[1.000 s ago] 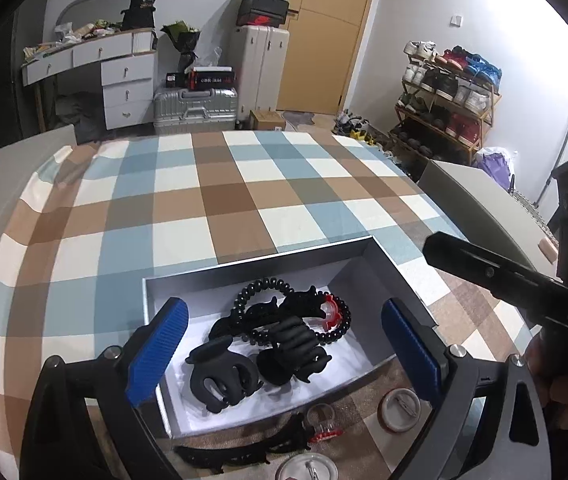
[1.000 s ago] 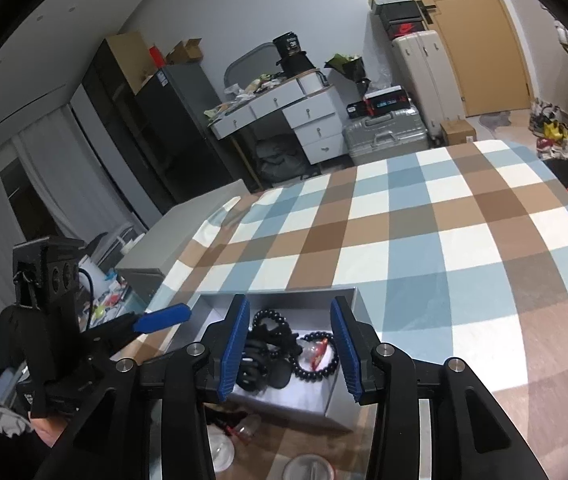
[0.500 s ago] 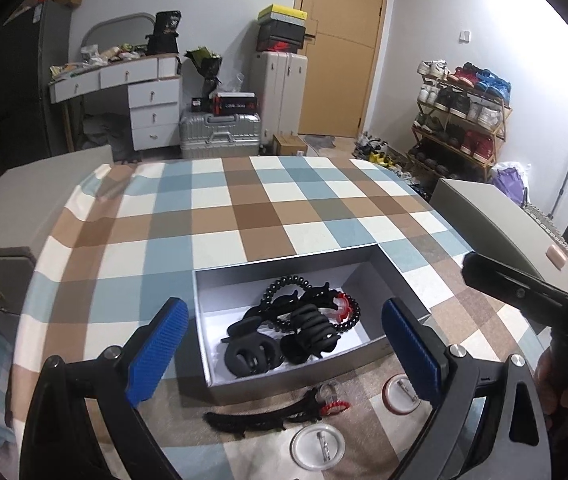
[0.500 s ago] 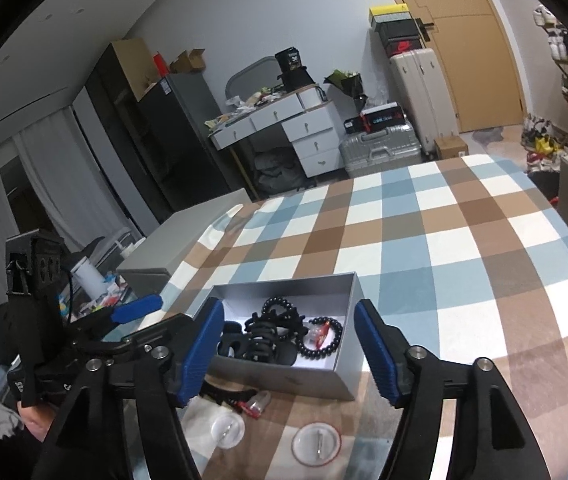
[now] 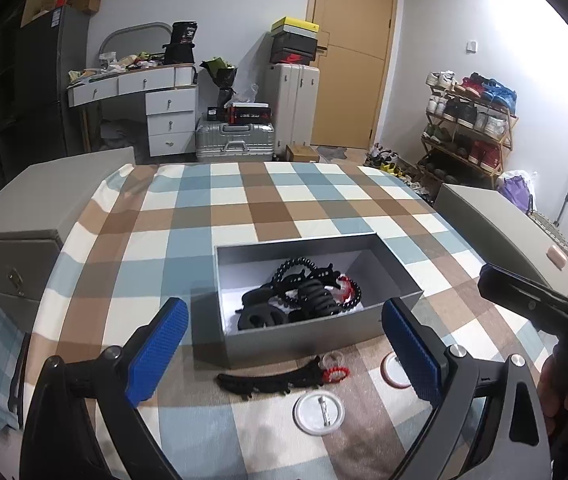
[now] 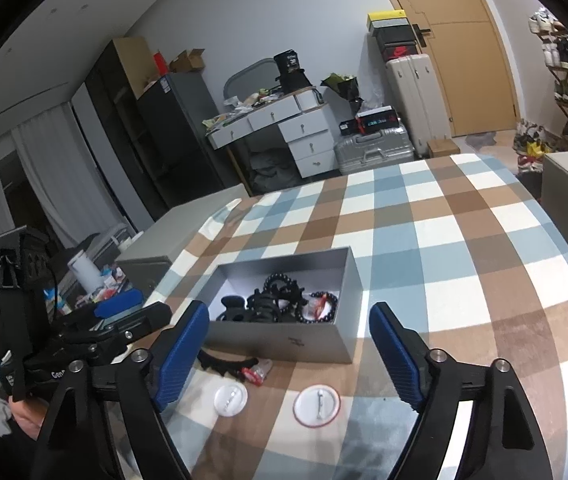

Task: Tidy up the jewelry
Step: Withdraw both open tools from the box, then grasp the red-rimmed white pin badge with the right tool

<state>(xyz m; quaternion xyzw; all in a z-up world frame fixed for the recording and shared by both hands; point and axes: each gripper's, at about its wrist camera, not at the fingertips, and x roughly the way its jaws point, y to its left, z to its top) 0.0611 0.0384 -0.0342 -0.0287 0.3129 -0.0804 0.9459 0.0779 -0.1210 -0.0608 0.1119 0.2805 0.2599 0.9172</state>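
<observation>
An open grey box sits on the checked tablecloth and holds black hair claws and a dark bead bracelet. In front of it lie a long black hair clip, a small red-beaded piece and two round white badges. My left gripper is open, hovering short of the box with nothing in it. My right gripper is empty too, and its jaws are opening wide before the box, above the badges and the clip.
Grey cases flank the table at the left and the right. The checked cloth stretches bare beyond the box. A desk, suitcases and a shoe rack line the far wall.
Both grippers have drawn back from the box, bringing the long clip and the badges into view. The right gripper's jaws have spread from narrow to wide.
</observation>
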